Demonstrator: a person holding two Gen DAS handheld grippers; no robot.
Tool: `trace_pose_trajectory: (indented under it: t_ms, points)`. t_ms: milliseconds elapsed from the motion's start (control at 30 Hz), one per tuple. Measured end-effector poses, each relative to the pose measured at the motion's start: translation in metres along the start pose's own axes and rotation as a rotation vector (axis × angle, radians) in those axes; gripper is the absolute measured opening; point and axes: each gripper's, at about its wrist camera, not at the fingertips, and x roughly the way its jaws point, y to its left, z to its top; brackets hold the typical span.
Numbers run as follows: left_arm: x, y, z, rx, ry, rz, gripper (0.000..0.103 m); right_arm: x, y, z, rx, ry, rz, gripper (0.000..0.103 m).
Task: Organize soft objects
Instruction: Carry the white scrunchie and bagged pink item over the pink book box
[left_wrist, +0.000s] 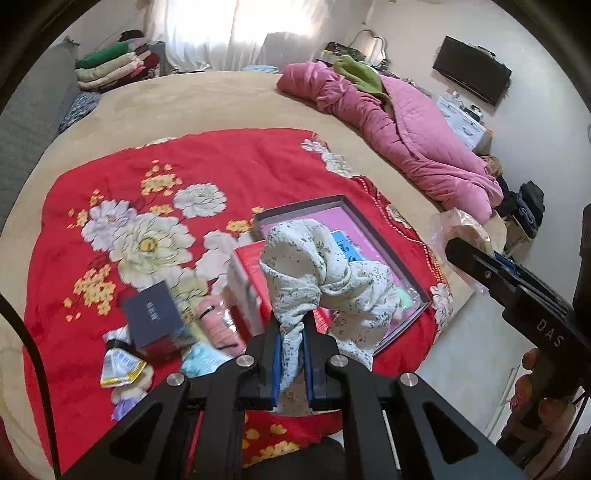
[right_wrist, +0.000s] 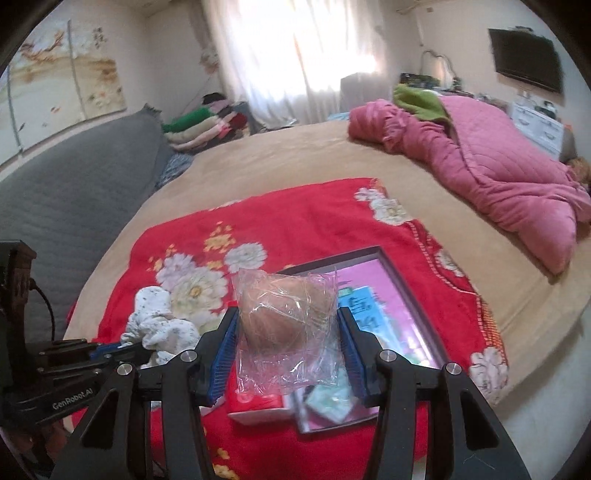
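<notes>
In the left wrist view, the left gripper (left_wrist: 291, 334) is seen at the bottom centre, its jaws pressed together on a bunched pale speckled cloth (left_wrist: 314, 269), which is lifted above the clutter and drapes towards the right. Behind the cloth, a shallow grey-rimmed tray with a pink lining (left_wrist: 354, 218) is laid on a red floral blanket (left_wrist: 221, 162). A red and white box (left_wrist: 247, 280) is seen just left of the cloth, and a dark grey box (left_wrist: 153, 314) and a yellow-edged packet (left_wrist: 120, 365) are scattered at the lower left (both somewhat blurred). At the right edge, part of the other gripper is visible with a hand (left_wrist: 532, 391) below it.

In the right wrist view, the right gripper (right_wrist: 288, 332) is shown in the lower centre, its blue pads set partly apart and pinching a tan rounded soft item wrapped in clear crinkled plastic (right_wrist: 284, 317). The wrapped item is held above the box and the near corner of the tray. The speckled cloth appears at the lower left of this frame, beside the left gripper.

A crumpled pink quilt (right_wrist: 491, 173) is spread at the upper right on the beige bed cover (right_wrist: 277, 162), and a pile of folded textiles (right_wrist: 199, 129) is stacked at the upper left.
</notes>
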Motion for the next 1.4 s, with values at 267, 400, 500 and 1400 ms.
trace_pose_trajectory:
  t_ms: [267, 400, 500, 1400]
  points:
    - [0.027, -0.031, 0.016, 0.054, 0.027, -0.013, 0.010, -0.005, -0.047, 0.000, 0.074, -0.010, -0.050, 0.053]
    - [0.049, -0.045, 0.022, 0.082, 0.059, -0.006, 0.010, -0.002, -0.067, -0.002, 0.102, -0.001, -0.070, 0.053]
    - [0.066, -0.053, 0.025, 0.096, 0.086, -0.008, 0.010, 0.001, -0.079, -0.003, 0.113, 0.005, -0.078, 0.053]
    - [0.181, -0.086, 0.016, 0.176, 0.301, 0.059, 0.011, 0.113, -0.126, -0.017, 0.079, 0.172, -0.125, 0.053]
